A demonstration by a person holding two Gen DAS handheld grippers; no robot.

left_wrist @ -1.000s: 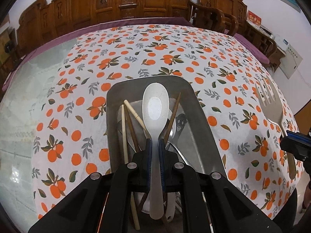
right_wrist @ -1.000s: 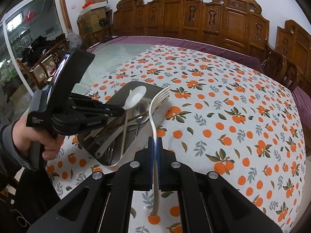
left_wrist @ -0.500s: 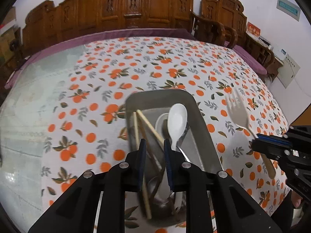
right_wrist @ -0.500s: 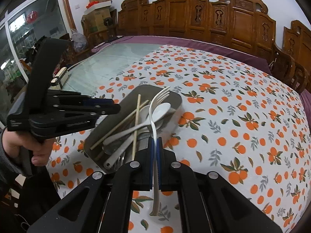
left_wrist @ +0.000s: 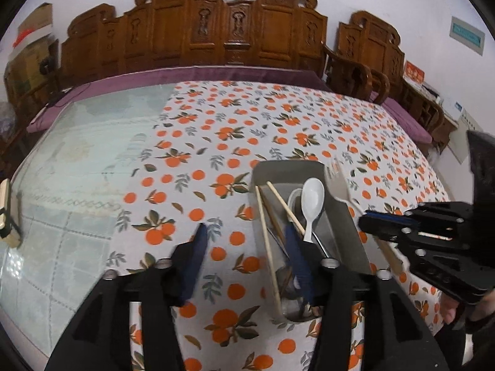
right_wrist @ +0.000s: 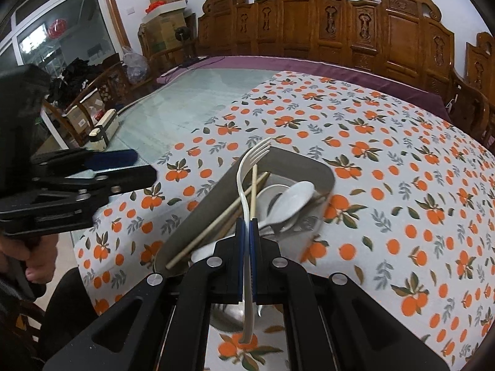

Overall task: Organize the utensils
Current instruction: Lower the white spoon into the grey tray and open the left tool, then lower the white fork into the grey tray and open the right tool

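Left tongs [left_wrist: 247, 249] just spread wide, empty, beside the tray [left_wrist: 352, 235]; right tongs [right_wrist: 246, 230] clenched on the white fork [right_wrist: 244, 182].

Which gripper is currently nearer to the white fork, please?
Right. The right gripper is shut on the white fork above the tray; the left gripper, open and empty, sits off beside it.
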